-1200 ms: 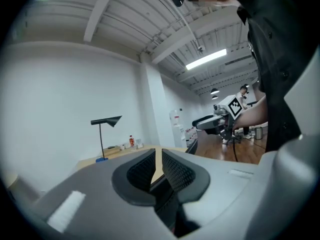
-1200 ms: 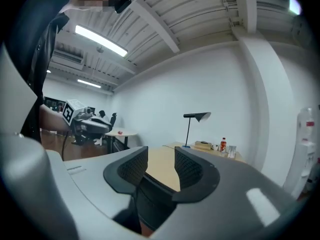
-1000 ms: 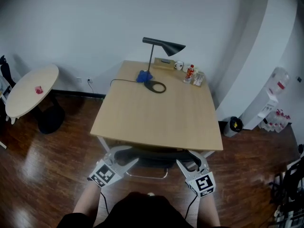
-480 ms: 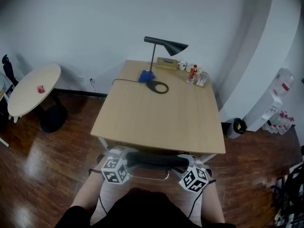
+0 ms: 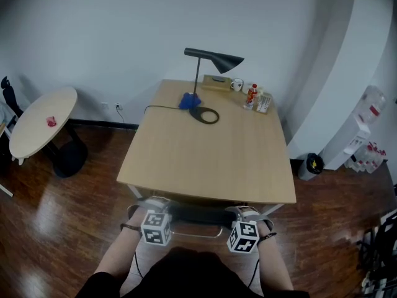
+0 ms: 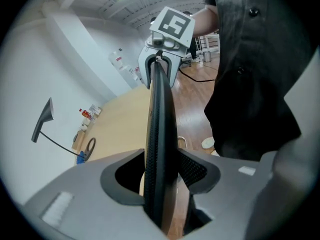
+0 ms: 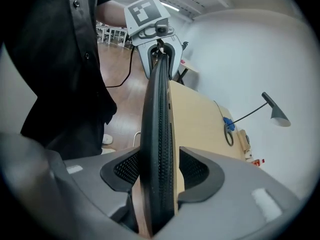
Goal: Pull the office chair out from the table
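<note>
The left claw (image 5: pixel 152 205) stands released astride the backrest (image 5: pixel 198 215) rim. The right claw (image 5: pixel 242 212) is closing around it, not yet clamped. Spaced holds keep the pull straight. The office chair (image 6: pixel 159 134) sits tucked under the bench (image 5: pixel 205 148) ahead.

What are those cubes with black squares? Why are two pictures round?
A person holds a grabbing tool in each hand; the cubes belong to them. One camera on the person's head looks down at a pale wooden table with a black desk lamp. The round pictures come from cameras on the tools. The left gripper and right gripper each have the black mesh office chair back between open fingers; the right one's are closing.
</note>
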{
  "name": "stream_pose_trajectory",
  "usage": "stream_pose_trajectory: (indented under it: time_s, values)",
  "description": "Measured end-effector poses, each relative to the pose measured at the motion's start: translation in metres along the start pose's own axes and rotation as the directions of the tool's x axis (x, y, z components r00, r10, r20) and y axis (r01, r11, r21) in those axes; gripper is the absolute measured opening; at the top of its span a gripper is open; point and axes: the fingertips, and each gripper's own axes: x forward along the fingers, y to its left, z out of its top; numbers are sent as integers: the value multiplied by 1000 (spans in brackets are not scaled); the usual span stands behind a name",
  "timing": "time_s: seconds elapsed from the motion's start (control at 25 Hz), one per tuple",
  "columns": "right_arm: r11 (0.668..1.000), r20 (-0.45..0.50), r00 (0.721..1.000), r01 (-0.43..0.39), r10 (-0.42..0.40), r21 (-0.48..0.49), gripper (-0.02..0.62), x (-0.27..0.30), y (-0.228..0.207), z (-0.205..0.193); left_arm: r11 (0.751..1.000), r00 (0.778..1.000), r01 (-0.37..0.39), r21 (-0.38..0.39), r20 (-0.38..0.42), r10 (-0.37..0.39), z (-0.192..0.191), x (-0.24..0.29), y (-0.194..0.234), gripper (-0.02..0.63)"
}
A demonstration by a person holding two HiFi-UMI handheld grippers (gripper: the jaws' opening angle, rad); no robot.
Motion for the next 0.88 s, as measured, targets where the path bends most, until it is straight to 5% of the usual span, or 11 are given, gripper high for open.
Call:
stream_pose_trajectory:
  time_s: [0.44, 0.88]
  values:
    - [994, -59, 996, -65, 60, -89, 123, 13, 8, -4, 998, 989, 14, 66, -145, -4, -16, 13, -1, 120]
    - [988, -69, 991, -122, 115, -97, 107, 15, 17, -6, 989, 987, -6, 145, -159, 29, -19, 15, -8, 60]
